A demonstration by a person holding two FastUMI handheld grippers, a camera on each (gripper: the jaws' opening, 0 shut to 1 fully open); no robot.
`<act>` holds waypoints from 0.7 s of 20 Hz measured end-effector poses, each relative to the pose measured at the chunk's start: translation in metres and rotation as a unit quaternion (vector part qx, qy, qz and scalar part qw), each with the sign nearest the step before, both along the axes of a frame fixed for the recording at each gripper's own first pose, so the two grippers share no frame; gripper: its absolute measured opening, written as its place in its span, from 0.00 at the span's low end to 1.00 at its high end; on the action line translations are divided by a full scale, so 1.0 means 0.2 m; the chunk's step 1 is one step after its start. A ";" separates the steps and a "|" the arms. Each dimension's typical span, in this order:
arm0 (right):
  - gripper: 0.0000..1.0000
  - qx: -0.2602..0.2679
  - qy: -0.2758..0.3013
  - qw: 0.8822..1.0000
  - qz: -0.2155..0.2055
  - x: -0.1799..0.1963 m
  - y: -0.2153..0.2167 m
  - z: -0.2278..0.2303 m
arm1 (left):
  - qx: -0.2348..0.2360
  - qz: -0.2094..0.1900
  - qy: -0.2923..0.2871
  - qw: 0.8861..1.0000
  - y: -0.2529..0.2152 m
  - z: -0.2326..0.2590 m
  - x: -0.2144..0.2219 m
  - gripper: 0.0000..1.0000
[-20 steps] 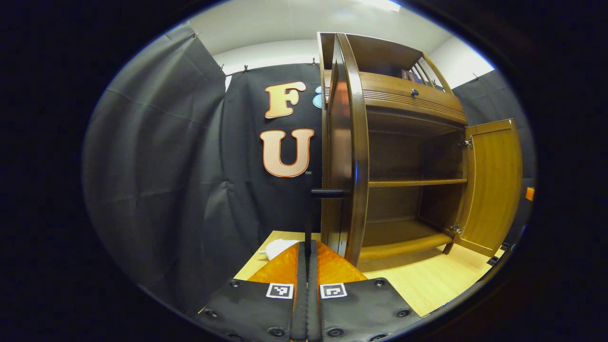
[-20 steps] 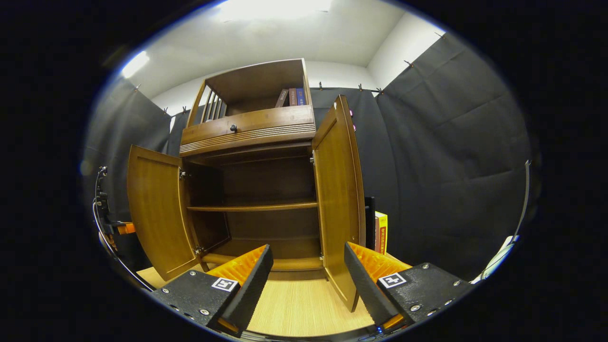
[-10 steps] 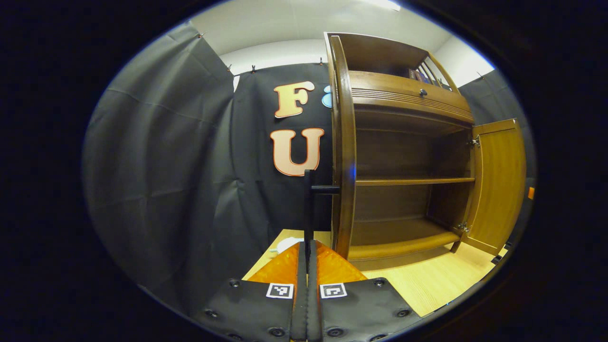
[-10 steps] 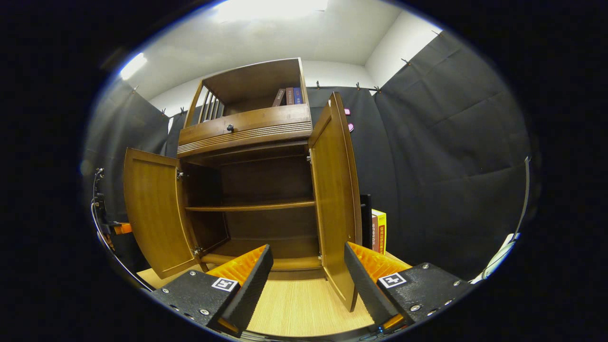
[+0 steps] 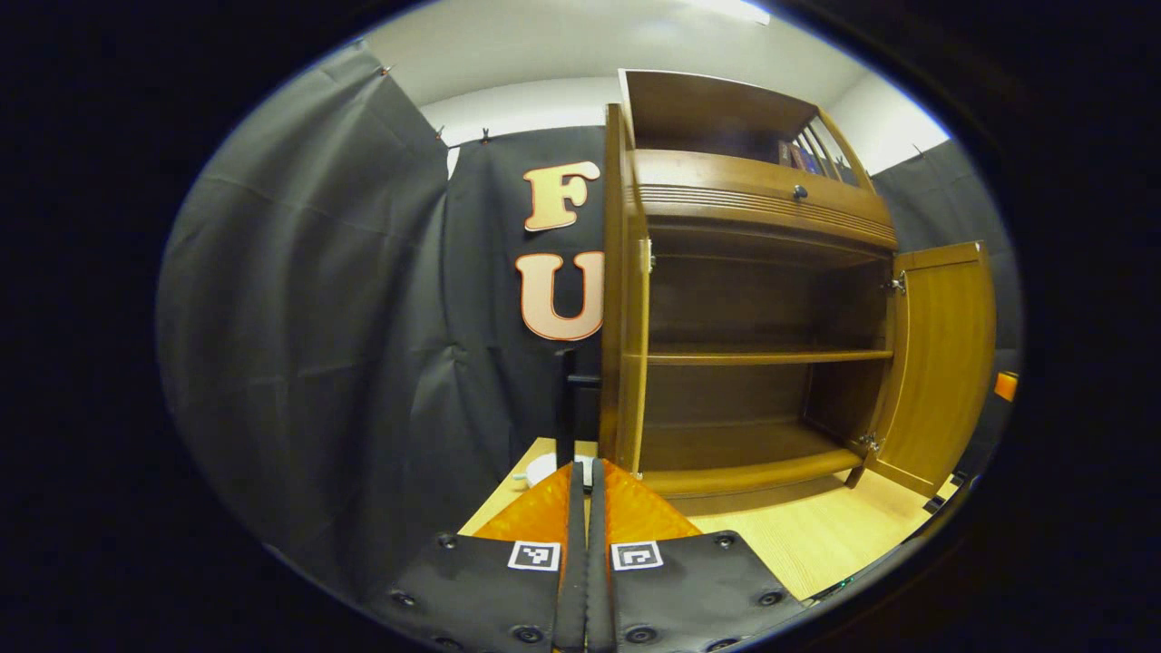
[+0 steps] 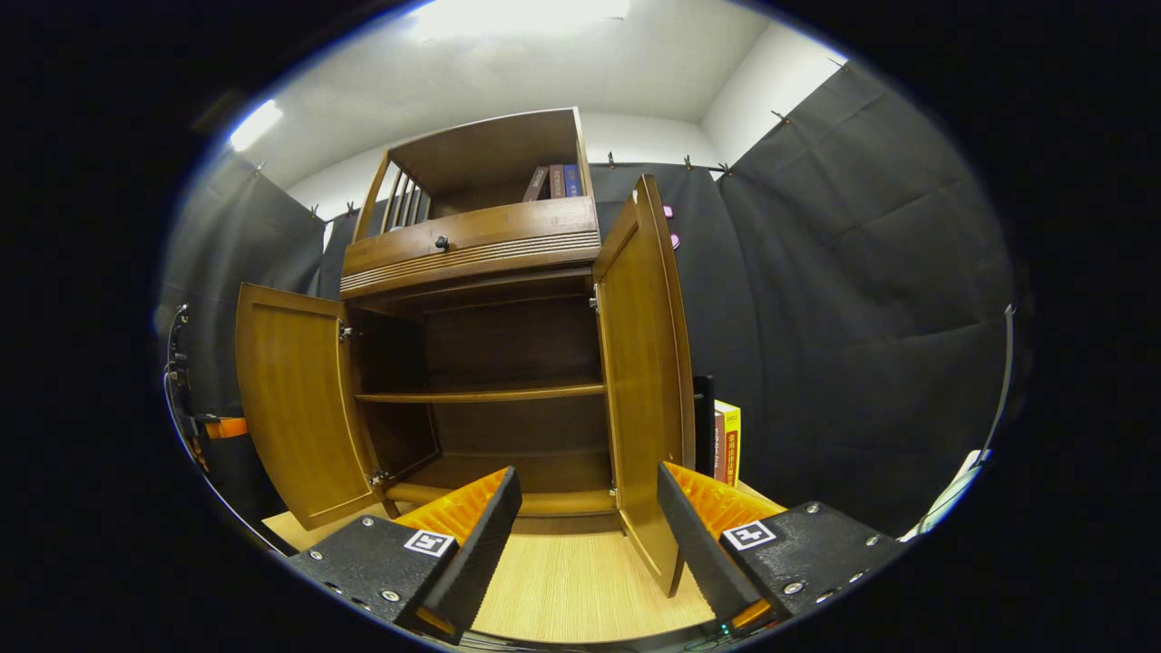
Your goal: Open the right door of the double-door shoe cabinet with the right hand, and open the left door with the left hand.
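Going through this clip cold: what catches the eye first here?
The cabinet fills the middle of the right gripper view with both doors swung wide: left door and right door. Its shelves are bare. In the left gripper view the left tool is shut near the left door's dark handle.

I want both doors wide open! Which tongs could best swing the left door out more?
Probably left. The left tongs are shut on the handle of the left door, so they can just pull. The right tongs are open, hold nothing and sit back by the right door.
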State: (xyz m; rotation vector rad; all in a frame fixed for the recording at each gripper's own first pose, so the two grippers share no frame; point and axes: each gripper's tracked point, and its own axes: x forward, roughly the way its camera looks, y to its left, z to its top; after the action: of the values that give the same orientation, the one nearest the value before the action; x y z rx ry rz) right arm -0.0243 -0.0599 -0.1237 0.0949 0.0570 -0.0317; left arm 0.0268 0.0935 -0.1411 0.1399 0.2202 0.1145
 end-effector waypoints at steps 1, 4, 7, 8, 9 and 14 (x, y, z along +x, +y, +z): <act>0.99 -0.001 0.000 1.000 0.000 0.00 -0.01 0.01 | 0.007 -0.002 0.005 1.000 -0.04 0.02 -0.01 0.03; 0.92 -0.008 0.004 1.000 0.002 0.02 0.00 0.04 | 0.025 -0.005 0.003 1.000 -0.16 0.10 -0.02 0.07; 0.92 -0.011 0.004 1.000 0.004 0.03 0.00 0.11 | 0.010 0.003 -0.001 1.000 -0.28 0.18 -0.03 0.07; 0.92 -0.013 0.003 1.000 0.006 0.04 0.00 0.14 | -0.001 0.007 -0.003 1.000 -0.30 0.20 -0.02 0.14; 0.92 -0.015 0.001 1.000 0.005 0.05 -0.01 0.18 | -0.008 -0.001 -0.006 1.000 -0.36 0.24 -0.01 0.18; 0.92 -0.021 -0.012 1.000 0.009 0.06 0.00 0.36 | -0.004 0.003 -0.033 0.999 -0.42 0.41 0.01 0.43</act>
State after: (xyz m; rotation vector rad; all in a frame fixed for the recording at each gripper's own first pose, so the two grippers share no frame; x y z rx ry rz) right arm -0.0114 -0.0607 -0.0525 0.0534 0.0322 -0.0144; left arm 0.0292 0.0096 -0.0590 0.1265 0.1555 0.1248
